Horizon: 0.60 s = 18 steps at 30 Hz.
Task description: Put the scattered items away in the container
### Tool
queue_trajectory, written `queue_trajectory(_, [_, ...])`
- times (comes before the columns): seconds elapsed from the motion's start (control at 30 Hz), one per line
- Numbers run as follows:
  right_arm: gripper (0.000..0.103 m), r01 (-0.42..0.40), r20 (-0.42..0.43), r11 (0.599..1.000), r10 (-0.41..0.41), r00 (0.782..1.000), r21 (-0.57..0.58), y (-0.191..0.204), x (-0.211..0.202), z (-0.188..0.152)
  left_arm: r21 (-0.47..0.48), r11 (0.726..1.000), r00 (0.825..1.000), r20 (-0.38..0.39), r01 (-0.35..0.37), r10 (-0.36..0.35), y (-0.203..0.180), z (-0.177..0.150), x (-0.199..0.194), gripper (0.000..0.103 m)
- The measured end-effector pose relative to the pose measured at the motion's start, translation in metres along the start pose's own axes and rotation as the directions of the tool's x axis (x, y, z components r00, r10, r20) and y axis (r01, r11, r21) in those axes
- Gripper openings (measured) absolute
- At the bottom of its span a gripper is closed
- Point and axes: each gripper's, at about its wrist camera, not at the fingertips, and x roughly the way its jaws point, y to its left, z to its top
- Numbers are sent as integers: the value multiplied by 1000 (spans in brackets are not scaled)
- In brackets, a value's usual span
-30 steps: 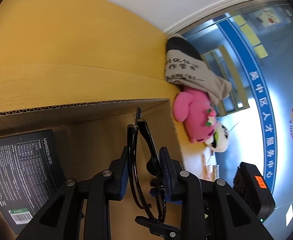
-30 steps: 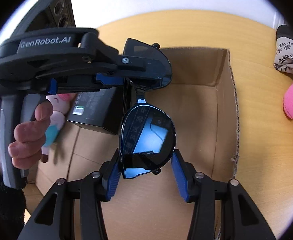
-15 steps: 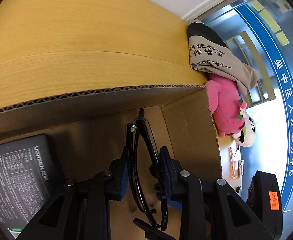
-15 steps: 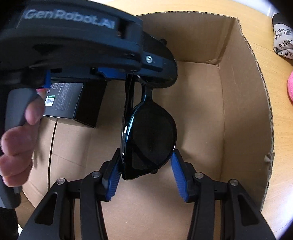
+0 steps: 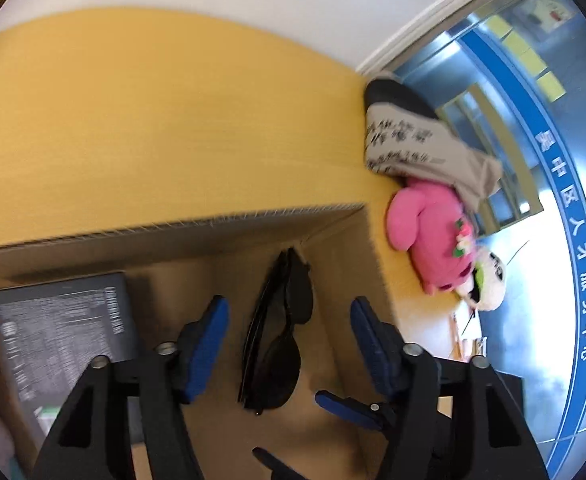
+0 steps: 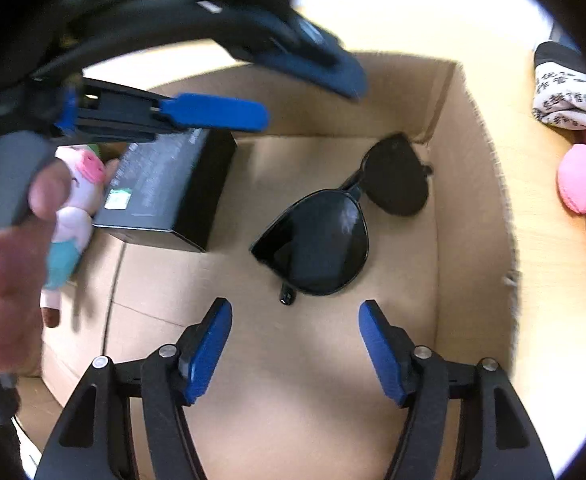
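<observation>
With both our left gripper (image 5: 287,344) and right gripper (image 6: 295,348) spread wide over the box (image 6: 473,128), a careless exit risks knocking the sunglasses (image 6: 333,224).

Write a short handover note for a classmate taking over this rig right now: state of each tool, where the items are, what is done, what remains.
Left tool: open, holding nothing, above the box.
Right tool: open, holding nothing, above the box.
In the cardboard box: sunglasses on the floor, black carton, pig toy at the left.
Left to do: pink plush and printed cloth bag lie on the table outside the box.
</observation>
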Motion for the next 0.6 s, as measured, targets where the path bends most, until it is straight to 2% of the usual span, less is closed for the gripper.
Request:
queue_trajectory(0.1, [66,9,56,1000,-9,998,-16,3,-24,-11,51,998,997,64,-37,34,-11,-11,-37,71])
queue_trajectory(0.17, [68,34,119,999,-31,992,-25,6,-47,-24,101,991,989,125,-86,73,-21,-29,-69,77])
queue_trajectory(0.27, [75,73,239,997,-65,969,-28,15,-84,-51,183,966,960,245,-180,133,-41,-69,-118,85])
queue_trajectory(0.33, [77,87,305,995,-69,950,-47,21,-105,-69,220,940,924,339,-259,175,-54,-106,-149,93])
queue_trajectory(0.4, [77,97,354,993,-69,933,-61,35,-125,-86,225,913,872,440,-340,216,-63,-148,-178,101])
queue_trajectory(0.5, [77,85,407,994,-51,912,-65,45,-146,-113,189,880,789,550,-435,272,-70,-214,-210,103])
queue_trajectory(0.6, [77,71,436,994,-30,900,-79,59,-155,-139,114,869,736,591,-482,331,-69,-270,-231,103])
